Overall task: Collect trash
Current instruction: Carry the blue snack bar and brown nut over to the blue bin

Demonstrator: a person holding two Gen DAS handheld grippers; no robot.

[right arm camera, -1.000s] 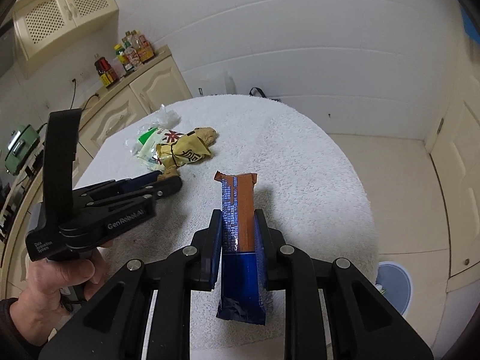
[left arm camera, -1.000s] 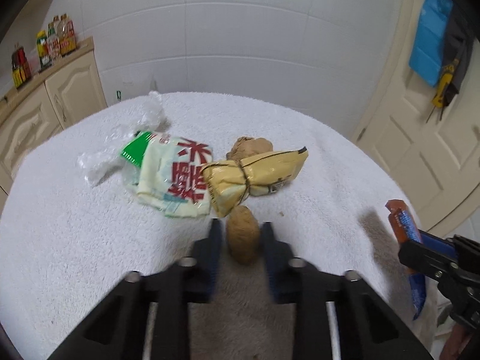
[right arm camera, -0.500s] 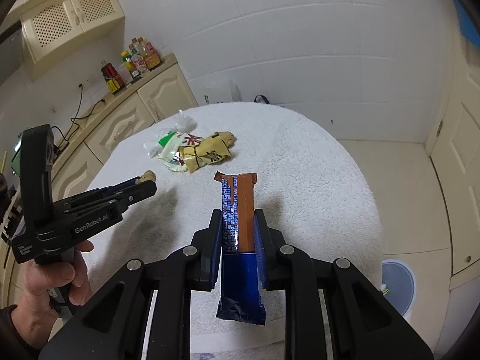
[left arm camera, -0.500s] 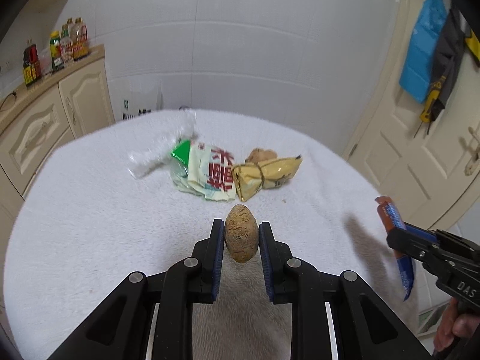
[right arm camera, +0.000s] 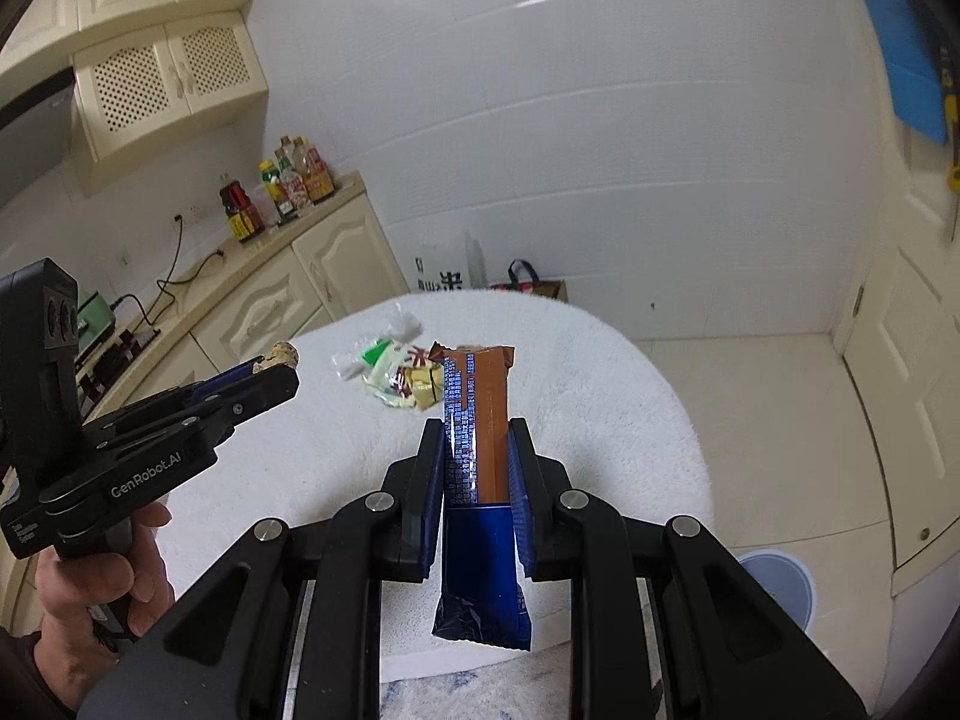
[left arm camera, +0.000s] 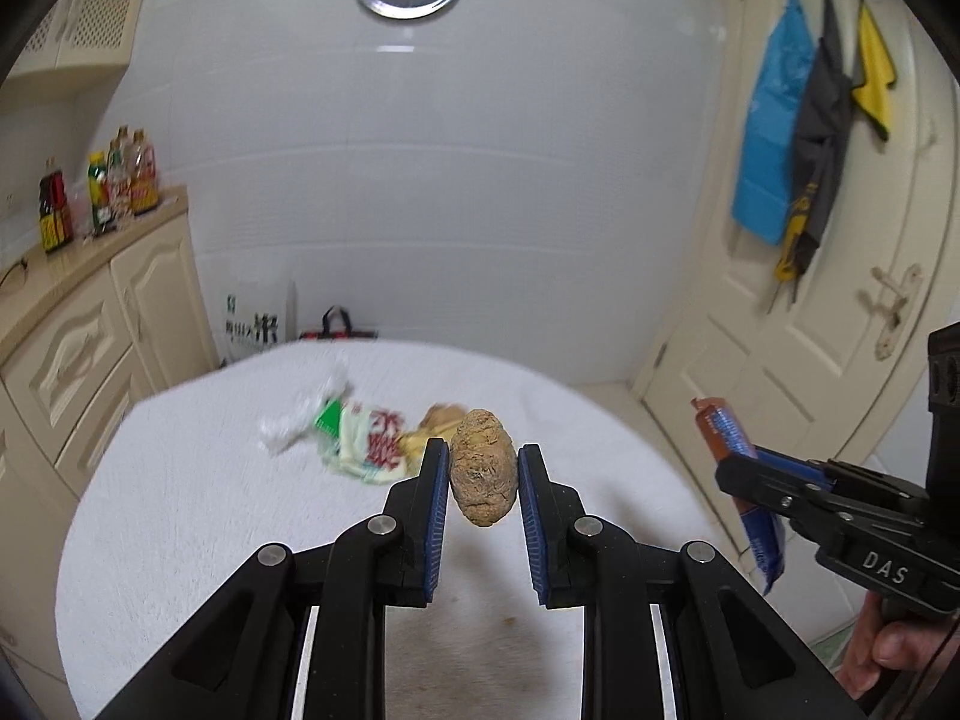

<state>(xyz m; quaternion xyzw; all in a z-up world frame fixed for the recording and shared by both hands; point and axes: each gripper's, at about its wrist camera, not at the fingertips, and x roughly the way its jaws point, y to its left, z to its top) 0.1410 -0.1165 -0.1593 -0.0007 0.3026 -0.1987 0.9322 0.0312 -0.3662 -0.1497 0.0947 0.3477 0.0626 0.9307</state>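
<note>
My left gripper (left arm camera: 483,468) is shut on a brown crumpled paper ball (left arm camera: 483,475), held in the air above the white round table (left arm camera: 198,516). My right gripper (right arm camera: 477,444) is shut on a blue and brown snack wrapper (right arm camera: 477,438) that stands upright between its pads. The wrapper (left arm camera: 723,438) also shows at the right of the left wrist view, and the ball (right arm camera: 277,355) at the left of the right wrist view. On the table lie a white and green plastic bag (left arm camera: 360,438), a yellow tied packet (right arm camera: 423,384) and a clear plastic scrap (left arm camera: 294,420).
Cream cabinets (left arm camera: 90,336) with bottles (left arm camera: 96,192) on top line the left wall. A cream door (left arm camera: 828,324) with hanging cloths (left arm camera: 798,138) is at the right. A round light blue bin (right arm camera: 780,585) stands on the floor beside the table. Bags (right arm camera: 528,285) lean against the far wall.
Both grippers have risen and drawn back from the table with their loads. The pile of wrappers now looks smaller and farther away in both views.
</note>
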